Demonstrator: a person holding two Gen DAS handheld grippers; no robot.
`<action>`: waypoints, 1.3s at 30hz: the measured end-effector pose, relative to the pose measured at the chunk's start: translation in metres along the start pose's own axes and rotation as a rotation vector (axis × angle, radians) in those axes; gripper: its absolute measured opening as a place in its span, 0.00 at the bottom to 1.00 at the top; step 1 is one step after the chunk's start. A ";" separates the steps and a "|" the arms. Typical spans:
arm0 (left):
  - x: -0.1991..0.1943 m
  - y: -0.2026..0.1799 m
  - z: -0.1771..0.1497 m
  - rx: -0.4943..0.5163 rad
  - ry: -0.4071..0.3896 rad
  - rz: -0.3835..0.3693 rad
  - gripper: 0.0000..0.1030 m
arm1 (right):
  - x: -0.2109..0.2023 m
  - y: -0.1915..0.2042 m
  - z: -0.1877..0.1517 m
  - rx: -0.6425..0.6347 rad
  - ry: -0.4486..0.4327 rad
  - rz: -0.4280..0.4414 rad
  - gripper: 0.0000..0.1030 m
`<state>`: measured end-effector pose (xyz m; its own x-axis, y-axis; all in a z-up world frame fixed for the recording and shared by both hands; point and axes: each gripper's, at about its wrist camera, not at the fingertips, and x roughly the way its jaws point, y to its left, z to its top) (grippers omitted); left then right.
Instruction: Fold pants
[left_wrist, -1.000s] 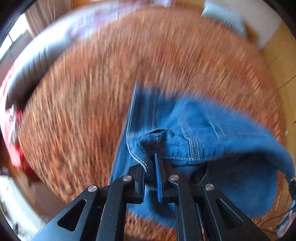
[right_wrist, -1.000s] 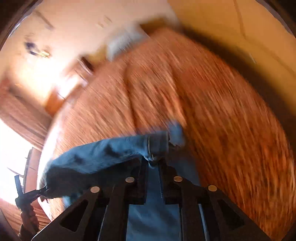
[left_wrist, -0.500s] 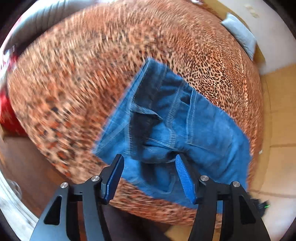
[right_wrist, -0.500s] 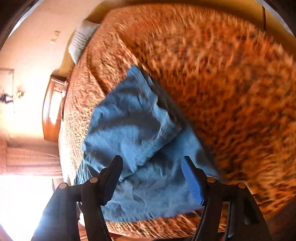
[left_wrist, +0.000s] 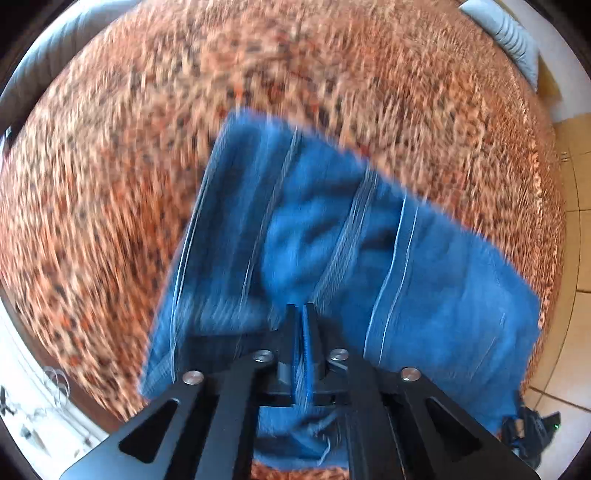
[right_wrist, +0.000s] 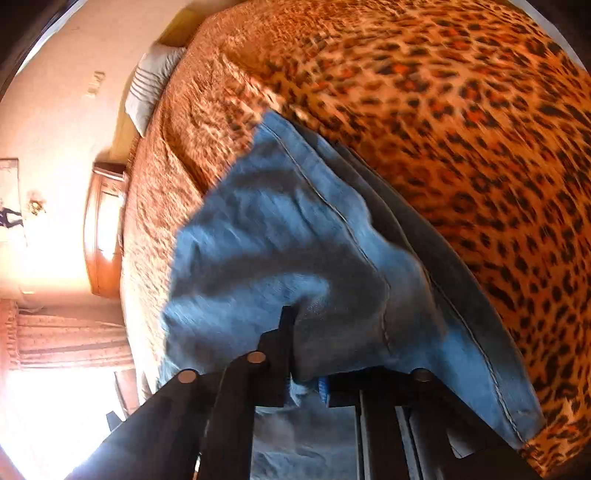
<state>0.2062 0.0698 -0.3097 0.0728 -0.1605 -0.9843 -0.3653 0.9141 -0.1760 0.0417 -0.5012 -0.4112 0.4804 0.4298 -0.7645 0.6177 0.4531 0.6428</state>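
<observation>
The blue denim pants (left_wrist: 332, 236) lie folded on a leopard-print bedspread (left_wrist: 110, 184), near its front edge. My left gripper (left_wrist: 303, 314) is shut on a fold of the denim at the near side of the pants. In the right wrist view the pants (right_wrist: 277, 240) are bunched up over my right gripper (right_wrist: 303, 321), which is shut on the cloth; the denim drapes over its right finger and hides it. Both views are motion-blurred.
The bedspread (right_wrist: 480, 129) covers a wide bed. A grey pillow (left_wrist: 509, 33) lies at the far corner, also seen in the right wrist view (right_wrist: 151, 85). A wooden nightstand (right_wrist: 103, 229) stands beside the bed. Tiled floor (left_wrist: 576, 221) lies to the right.
One second ago both grippers held the denim, half a second ago both were open above the laid-down pants. Now both have come down and shut on the cloth again.
</observation>
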 end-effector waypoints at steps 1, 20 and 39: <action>-0.011 0.000 0.007 -0.001 -0.025 -0.016 0.00 | -0.006 0.004 0.002 0.002 -0.021 0.028 0.08; -0.010 0.120 -0.024 -0.196 0.074 -0.195 0.48 | -0.023 0.001 -0.008 -0.019 0.002 0.029 0.24; -0.150 0.026 -0.032 0.456 -0.316 -0.295 0.02 | -0.106 0.028 -0.024 -0.062 -0.147 0.279 0.04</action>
<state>0.1559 0.1055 -0.1673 0.4068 -0.3759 -0.8326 0.1395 0.9263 -0.3501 -0.0068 -0.5151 -0.3108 0.7135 0.4291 -0.5539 0.4125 0.3818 0.8271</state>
